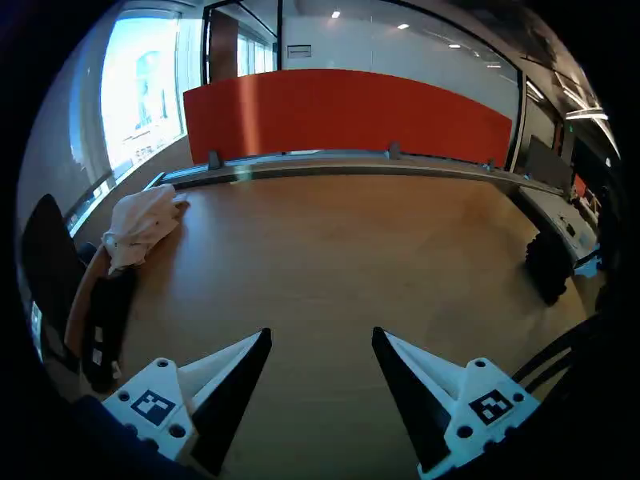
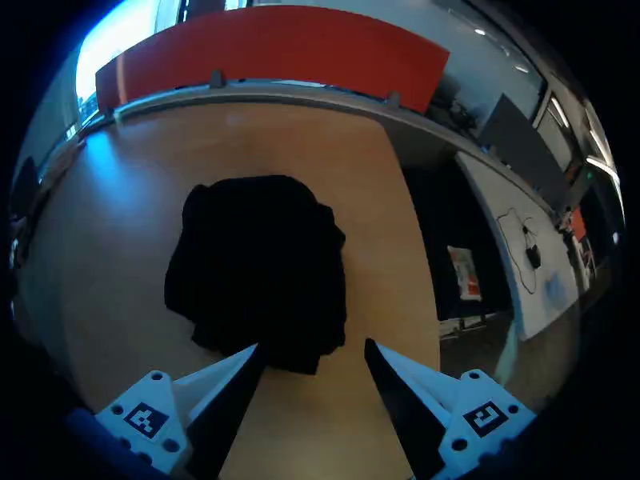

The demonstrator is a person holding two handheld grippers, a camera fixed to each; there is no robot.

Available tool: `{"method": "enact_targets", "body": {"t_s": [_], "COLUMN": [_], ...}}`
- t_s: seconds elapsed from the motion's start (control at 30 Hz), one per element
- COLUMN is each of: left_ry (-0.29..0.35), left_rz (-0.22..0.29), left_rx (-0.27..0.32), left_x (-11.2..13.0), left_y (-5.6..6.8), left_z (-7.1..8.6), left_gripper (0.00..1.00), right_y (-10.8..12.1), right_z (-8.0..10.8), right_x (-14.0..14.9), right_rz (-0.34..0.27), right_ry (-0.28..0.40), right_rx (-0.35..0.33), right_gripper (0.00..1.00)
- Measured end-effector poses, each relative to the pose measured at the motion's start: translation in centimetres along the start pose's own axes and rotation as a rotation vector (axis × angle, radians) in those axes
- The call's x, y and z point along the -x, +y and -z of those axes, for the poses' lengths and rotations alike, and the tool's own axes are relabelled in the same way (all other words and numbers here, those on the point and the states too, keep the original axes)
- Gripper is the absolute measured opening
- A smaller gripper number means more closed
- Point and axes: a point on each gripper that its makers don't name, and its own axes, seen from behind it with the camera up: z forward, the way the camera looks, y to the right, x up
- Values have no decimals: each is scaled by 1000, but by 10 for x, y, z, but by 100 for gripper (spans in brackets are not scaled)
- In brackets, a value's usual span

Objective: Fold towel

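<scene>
A black towel [image 2: 260, 268] lies crumpled in a heap on the wooden table [image 2: 104, 264], right in front of my right gripper [image 2: 312, 352]. That gripper is open, its fingertips just short of the heap's near edge, nothing between them. In the left gripper view the same black towel [image 1: 550, 264] shows as a small dark lump at the table's right edge. My left gripper [image 1: 322, 338] is open over bare wood [image 1: 336, 256]. A crumpled white cloth [image 1: 140, 224] lies at the table's far left corner.
An orange divider panel [image 1: 344, 112] on a grey rail [image 1: 320, 166] closes off the table's far edge. A dark chair [image 1: 104, 320] stands at the left side. To the right of the table is a gap, then a white desk [image 2: 520, 240] with cables.
</scene>
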Motion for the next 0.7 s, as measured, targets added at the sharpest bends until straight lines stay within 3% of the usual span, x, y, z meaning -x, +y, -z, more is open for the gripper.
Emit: {"method": "enact_targets", "body": {"t_s": [0.4,0.57,0.7], "left_ry": [27,43,56], "left_rz": [16,21,28], "left_rx": [-10,-14,-18], "left_x": [-9,-15,-20], "left_y": [-8,-11,-12], "left_z": [6,7,8], "left_gripper": [94,93,94], "right_y": [-17,-22,-19], "right_z": [21,38,57], "right_x": [-49,-83,-119], "right_rz": [-47,-77,-121], "right_ry": [165,296,447], "right_rx": [4,24,54], "right_gripper": [93,93,93]}}
